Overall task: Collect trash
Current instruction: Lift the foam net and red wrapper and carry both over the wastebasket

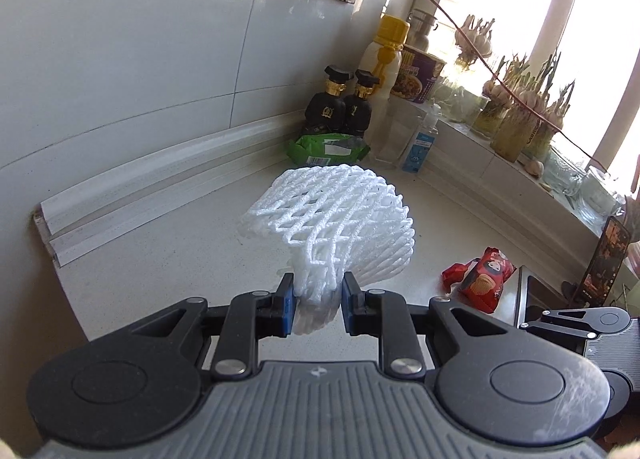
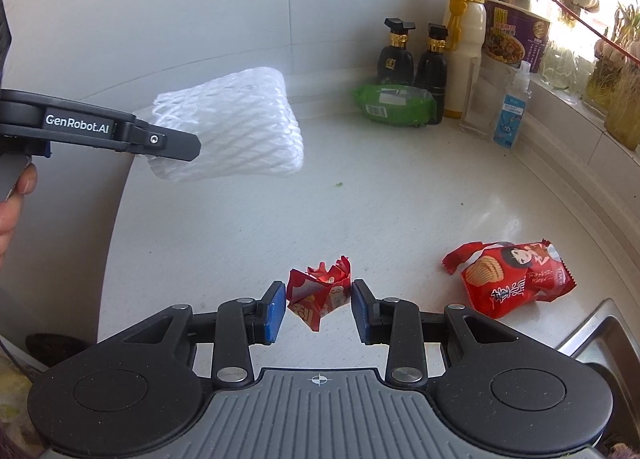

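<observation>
The left tongs (image 1: 318, 301) pinch the foam fruit net (image 1: 340, 215) by its bunched end — light, springy, crushable. The right tongs (image 2: 319, 309) stand parted around a crumpled red wrapper (image 2: 320, 295) near the surface's (image 2: 240, 227) front edge — thin, crinkly, best nipped across its folded middle.

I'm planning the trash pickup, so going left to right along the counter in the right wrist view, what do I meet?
White foam net in the left gripper → crumpled red wrapper → green packet → red chip bag.

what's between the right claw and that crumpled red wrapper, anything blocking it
Nothing visible. The crumpled red wrapper already sits in the gap of the right claw, whose blue pads flank it on both sides. The chip bag lies apart to the right, and the foam net hangs well clear.
</observation>
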A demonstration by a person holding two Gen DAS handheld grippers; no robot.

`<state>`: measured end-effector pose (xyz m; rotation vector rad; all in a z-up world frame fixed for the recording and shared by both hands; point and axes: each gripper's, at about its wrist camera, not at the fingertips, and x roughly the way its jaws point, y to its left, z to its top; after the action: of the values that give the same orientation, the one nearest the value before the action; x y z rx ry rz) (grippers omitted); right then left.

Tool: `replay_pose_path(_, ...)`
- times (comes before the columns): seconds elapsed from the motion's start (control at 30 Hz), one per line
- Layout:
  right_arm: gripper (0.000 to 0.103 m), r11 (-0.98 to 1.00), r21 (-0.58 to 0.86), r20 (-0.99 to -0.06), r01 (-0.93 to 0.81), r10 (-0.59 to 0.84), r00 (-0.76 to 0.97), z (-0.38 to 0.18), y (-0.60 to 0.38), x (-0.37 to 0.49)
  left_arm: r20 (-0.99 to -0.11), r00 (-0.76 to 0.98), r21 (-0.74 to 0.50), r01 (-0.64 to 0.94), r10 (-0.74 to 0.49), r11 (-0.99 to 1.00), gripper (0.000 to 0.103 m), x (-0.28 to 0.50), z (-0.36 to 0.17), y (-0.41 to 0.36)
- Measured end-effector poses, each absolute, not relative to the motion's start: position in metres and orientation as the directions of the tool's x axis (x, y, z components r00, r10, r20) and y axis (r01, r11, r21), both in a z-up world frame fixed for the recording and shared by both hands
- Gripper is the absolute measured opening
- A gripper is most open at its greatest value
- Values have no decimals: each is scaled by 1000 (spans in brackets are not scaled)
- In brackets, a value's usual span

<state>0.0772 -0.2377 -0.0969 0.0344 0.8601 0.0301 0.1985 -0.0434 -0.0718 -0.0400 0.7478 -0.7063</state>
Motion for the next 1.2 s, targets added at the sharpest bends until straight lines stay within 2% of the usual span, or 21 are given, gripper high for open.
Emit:
replay_pose_path(0.77,33,987,83,-775,-135,149,614,-98,-187,74,-624,570,-336,421,-534,842,21,174,-81,39)
replay_pose_path(1.2,33,961,89,-796,-262,226,561,-107,-132,71,-673,582,-361,280,-456,890,21,159,-106,102)
